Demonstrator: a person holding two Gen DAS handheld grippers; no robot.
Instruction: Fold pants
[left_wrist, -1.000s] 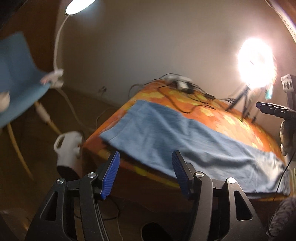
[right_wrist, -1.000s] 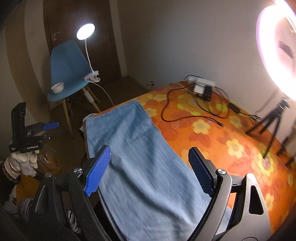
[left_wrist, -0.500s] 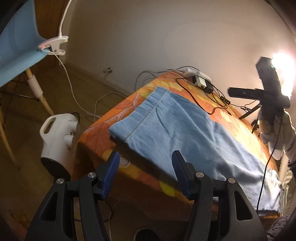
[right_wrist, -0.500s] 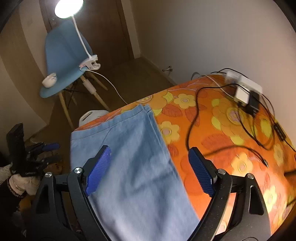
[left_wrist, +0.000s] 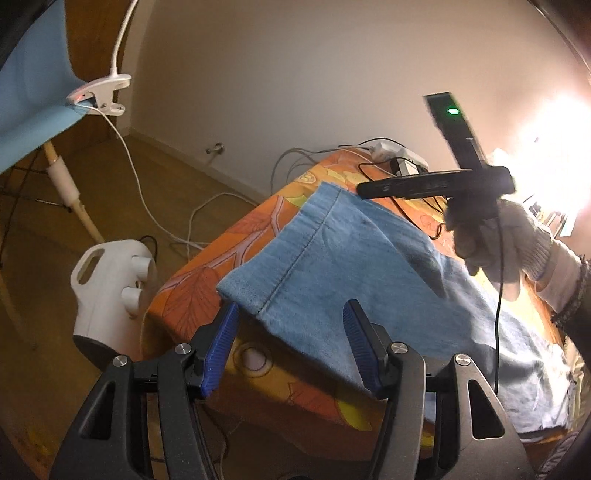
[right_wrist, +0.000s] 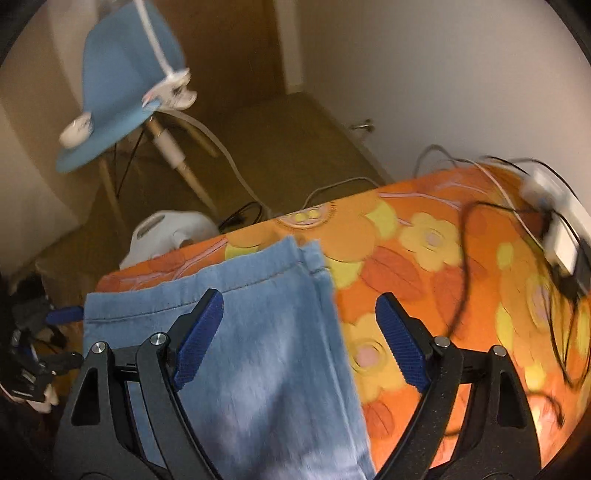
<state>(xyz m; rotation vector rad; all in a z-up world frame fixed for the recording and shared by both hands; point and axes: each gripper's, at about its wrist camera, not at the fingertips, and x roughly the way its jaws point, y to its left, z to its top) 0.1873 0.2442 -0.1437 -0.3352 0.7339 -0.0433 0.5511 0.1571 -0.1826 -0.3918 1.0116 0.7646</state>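
While both grippers, left (left_wrist: 290, 347) and right (right_wrist: 299, 339), are hovering wide-jawed and empty, the pants (left_wrist: 354, 273) hem is awaiting pinching at its near and far corners.

No text, label, brand or number can be read in either wrist view; the only sign is a small green light (left_wrist: 452, 110) glowing on the black device above the gloved hand (left_wrist: 495, 236).

A blue chair (right_wrist: 122, 85) is being gripped by a lamp clip (left_wrist: 101, 94), a white jug (left_wrist: 110, 291) standing below.
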